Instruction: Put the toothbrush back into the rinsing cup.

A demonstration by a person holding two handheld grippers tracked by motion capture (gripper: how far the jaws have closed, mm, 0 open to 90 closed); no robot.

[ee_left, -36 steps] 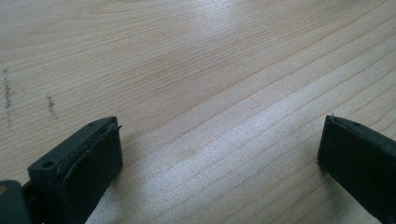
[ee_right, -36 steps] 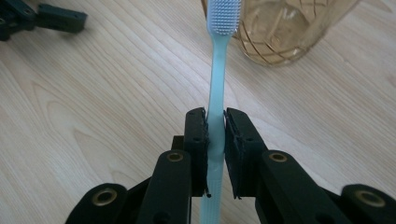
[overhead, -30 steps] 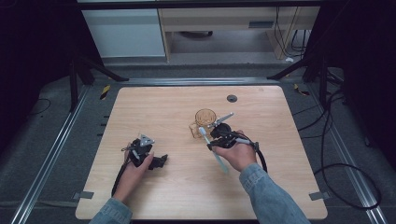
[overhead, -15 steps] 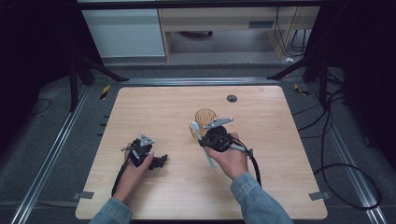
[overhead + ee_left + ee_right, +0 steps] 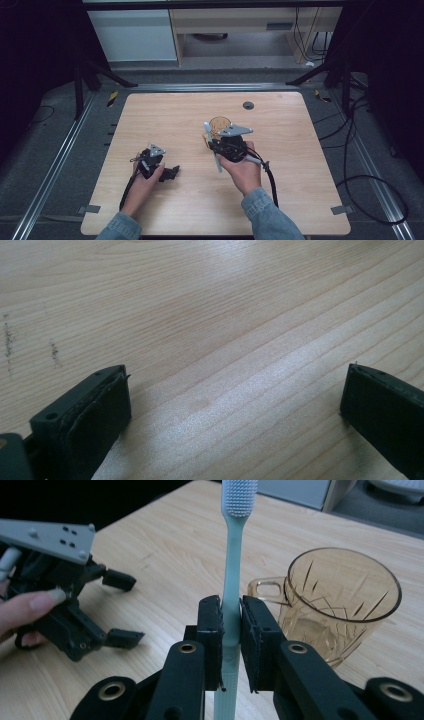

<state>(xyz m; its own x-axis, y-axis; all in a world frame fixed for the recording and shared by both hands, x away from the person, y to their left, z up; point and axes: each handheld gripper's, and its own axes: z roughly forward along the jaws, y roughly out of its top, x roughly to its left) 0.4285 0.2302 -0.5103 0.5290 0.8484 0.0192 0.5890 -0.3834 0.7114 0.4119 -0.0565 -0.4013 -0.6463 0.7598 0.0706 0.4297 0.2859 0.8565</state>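
A pale teal toothbrush (image 5: pixel 231 560) stands upright between the jaws of my right gripper (image 5: pixel 231 605), which is shut on its handle, bristle head up. In the high view the toothbrush (image 5: pixel 216 162) lies slanted across my right gripper (image 5: pixel 214 145) at mid-table. An amber cut-glass cup (image 5: pixel 340 605) with a handle stands upright just right of the jaws; in the high view the cup (image 5: pixel 218 124) is just beyond the gripper. My left gripper (image 5: pixel 172 172) rests low on the table at the left, its jaws wide open over bare wood (image 5: pixel 235 385). The left gripper (image 5: pixel 75 605) also appears from the right gripper view.
The wooden table (image 5: pixel 165 115) has a small dark round hole (image 5: pixel 248 105) near its far edge. Metal rails and black cables run along the floor on both sides. A black cable (image 5: pixel 272 182) trails from my right gripper toward the near edge.
My right gripper has shifted left and slightly away from me with the toothbrush, and the brush head now sits beside the cup. The left hand has stayed put.
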